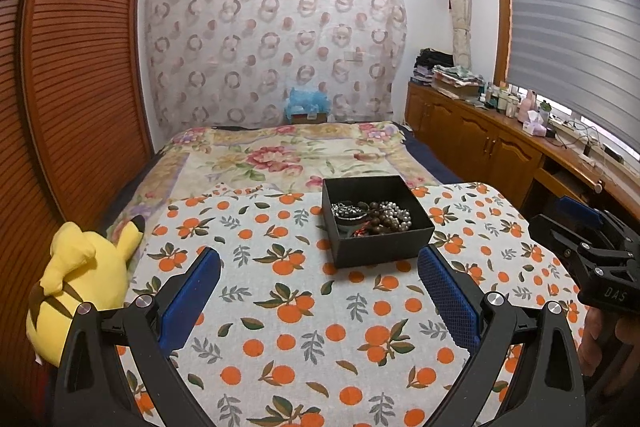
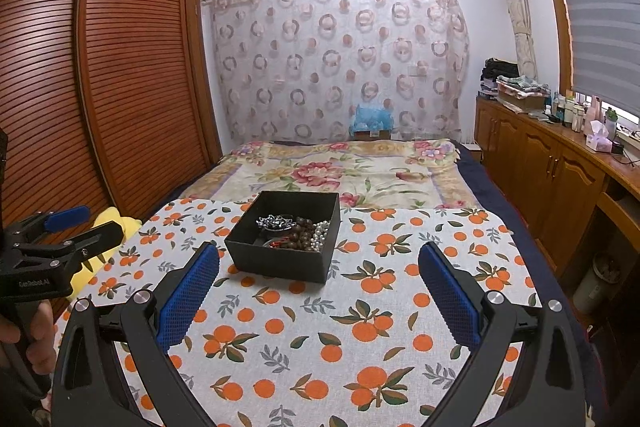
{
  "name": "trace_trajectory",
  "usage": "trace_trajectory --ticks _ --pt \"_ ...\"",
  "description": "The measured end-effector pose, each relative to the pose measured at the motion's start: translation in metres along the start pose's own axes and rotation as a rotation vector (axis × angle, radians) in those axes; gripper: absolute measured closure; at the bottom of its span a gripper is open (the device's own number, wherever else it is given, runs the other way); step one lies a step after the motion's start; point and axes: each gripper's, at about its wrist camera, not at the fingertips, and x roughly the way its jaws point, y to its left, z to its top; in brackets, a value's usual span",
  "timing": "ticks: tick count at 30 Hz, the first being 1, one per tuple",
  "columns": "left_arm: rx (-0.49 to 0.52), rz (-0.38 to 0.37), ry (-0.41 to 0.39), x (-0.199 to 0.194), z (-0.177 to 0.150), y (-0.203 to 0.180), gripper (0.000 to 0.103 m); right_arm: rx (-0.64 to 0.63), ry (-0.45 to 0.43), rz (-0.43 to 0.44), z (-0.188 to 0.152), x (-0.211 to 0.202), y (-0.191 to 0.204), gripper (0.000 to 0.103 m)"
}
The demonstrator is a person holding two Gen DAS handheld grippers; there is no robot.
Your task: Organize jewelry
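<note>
The left gripper (image 1: 319, 259) hangs over the near part of the cloth with its blue-padded fingers spread wide apart and nothing between them; the right gripper (image 2: 319, 255) is the same, fingers wide apart and empty, above the near edge of the same cloth. Each one also shows at the side of the other's view, the right gripper at the right edge of the left wrist view and the left gripper at the left edge of the right wrist view, each with a hand gripping its handle. The black box (image 1: 376, 221) sits open on the orange-patterned cloth (image 1: 304, 311), farther off than both sets of fingers and touching neither. In the left wrist view it lies ahead and a little to the right; in the right wrist view it lies ahead and a little to the left. Inside the box is a heap of jewelry (image 1: 372, 215): a string of white pearls, dark brown wooden beads, a silvery chain and something with red thread, all tangled together. A yellow plush toy (image 1: 80, 283) lies off the cloth's left edge. Beyond the cloth the bed carries a flowered blanket (image 1: 288, 155).
</note>
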Motion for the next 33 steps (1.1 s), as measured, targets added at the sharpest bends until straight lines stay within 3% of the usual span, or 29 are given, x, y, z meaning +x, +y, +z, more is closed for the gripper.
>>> trace_trajectory --ticks 33 --pt "-0.001 -0.002 0.0 -0.0005 -0.0004 0.0017 0.008 0.0 0.0 0.0 -0.0002 -0.0001 -0.0001 0.003"
